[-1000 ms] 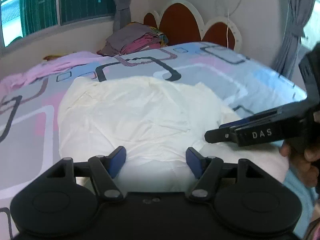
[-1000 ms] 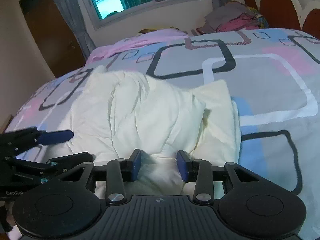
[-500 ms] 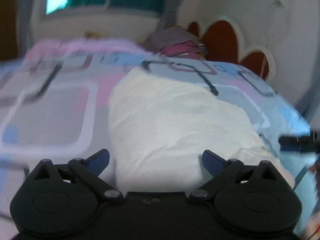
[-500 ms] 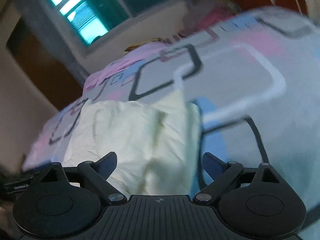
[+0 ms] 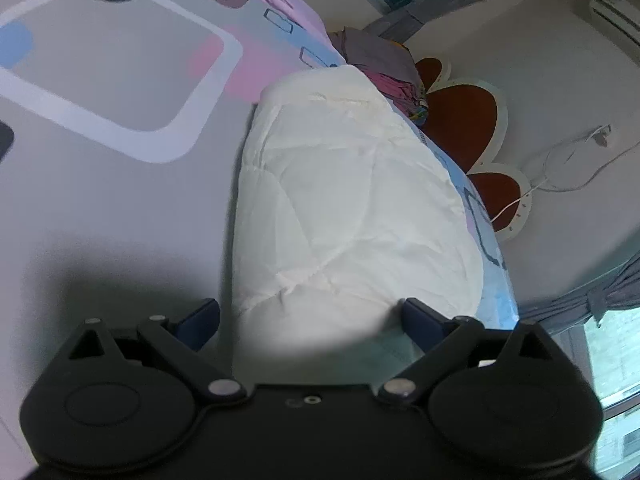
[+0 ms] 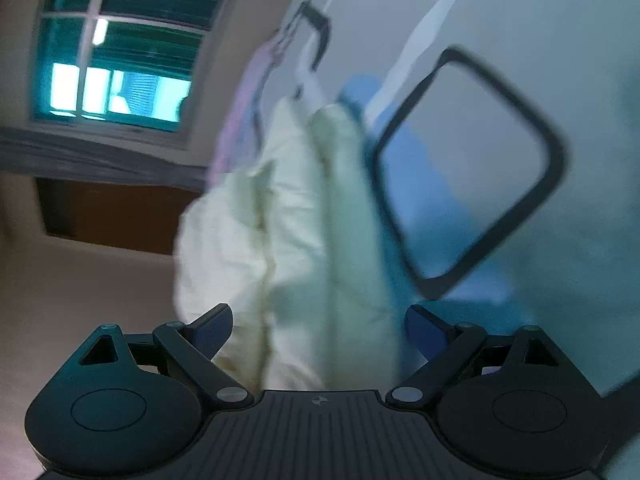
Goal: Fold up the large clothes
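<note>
Two grippers, both with jaws spread wide and nothing held between them. Left gripper [image 5: 308, 316]: blue pads far apart, tilted view; at its left, the patterned bedsheet [image 5: 100, 128] in grey, pink, blue and white rounded squares. Cream garment [image 5: 348, 208]: folded into a long, wrinkled bundle lying on the sheet, its near end between the left gripper's fingers, running away toward the far end of the bed. Beyond it, a pile of grey and pink clothes [image 5: 384, 64]; to the right, a brown scalloped headboard [image 5: 464, 120] against the wall. Right gripper [image 6: 320, 324]: view blurred and tilted; window [image 6: 116, 48] at left, the garment's cream folds [image 6: 288, 216] ahead between the fingers, bedsheet at right.
</note>
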A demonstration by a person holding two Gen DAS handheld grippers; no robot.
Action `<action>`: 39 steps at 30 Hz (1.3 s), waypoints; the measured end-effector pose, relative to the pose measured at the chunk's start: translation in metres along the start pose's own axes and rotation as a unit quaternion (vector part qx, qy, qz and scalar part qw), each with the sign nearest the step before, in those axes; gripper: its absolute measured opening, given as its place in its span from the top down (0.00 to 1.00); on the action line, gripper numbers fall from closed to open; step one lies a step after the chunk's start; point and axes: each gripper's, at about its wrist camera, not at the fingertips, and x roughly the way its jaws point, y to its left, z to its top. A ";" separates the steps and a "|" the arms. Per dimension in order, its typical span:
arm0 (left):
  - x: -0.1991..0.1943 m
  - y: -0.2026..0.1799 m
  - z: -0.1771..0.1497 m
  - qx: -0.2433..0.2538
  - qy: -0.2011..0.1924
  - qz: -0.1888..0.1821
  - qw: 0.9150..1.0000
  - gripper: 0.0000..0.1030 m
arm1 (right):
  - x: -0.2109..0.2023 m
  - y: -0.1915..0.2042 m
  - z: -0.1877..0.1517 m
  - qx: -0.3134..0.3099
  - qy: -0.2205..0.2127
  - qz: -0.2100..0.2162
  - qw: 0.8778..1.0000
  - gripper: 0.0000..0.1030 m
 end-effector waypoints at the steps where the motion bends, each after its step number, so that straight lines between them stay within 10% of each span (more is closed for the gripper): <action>1: 0.003 -0.001 -0.002 -0.004 0.001 -0.001 1.000 0.05 | 0.002 0.001 -0.001 -0.010 0.001 -0.001 1.000 0.10; 19: 0.032 0.007 0.005 -0.045 0.020 -0.049 0.998 0.09 | 0.069 0.038 0.010 -0.143 0.063 -0.027 0.987 0.01; 26: 0.029 -0.009 0.004 -0.011 -0.003 -0.057 0.998 0.25 | 0.082 0.052 0.007 -0.184 0.071 -0.031 0.980 0.36; 39: -0.006 -0.012 0.033 0.080 -0.021 -0.117 0.990 0.34 | 0.088 0.121 -0.036 -0.273 0.032 -0.048 0.960 0.39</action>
